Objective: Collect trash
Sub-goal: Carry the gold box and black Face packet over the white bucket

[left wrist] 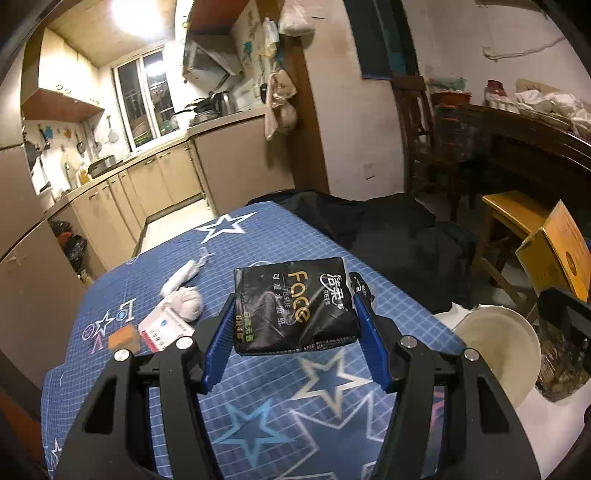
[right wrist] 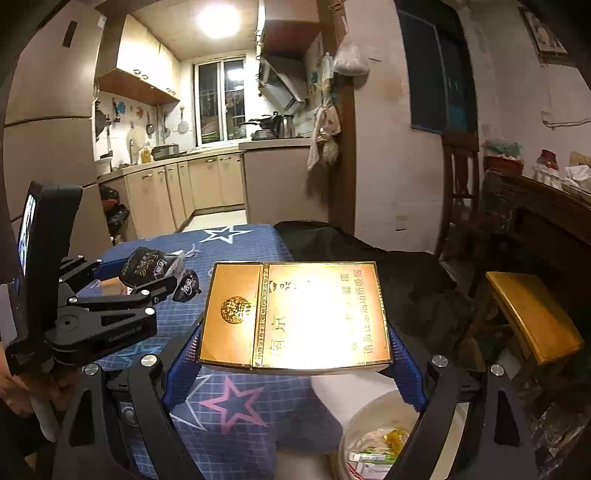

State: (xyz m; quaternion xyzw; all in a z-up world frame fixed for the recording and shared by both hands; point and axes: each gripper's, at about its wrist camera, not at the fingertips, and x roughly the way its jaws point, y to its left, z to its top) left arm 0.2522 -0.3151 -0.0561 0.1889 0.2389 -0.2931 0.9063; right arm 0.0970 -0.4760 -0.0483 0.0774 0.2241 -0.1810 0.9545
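I face a dim room that opens onto a lit kitchen. A round ceiling light glares above, and a barred window at the far end shows darkness outside. Beige base cabinets run along the left under a pale countertop; brown wall cabinets hang above, utensils on the tiled wall between. A range hood slants over pots on the stove — a kettle stands there. The kitchen floor is pale. To my right, a stained white wall carries a dark blue panel. A dark wooden chair and a cluttered dark sideboard stand beside it — a yellow wooden stool sits nearer.
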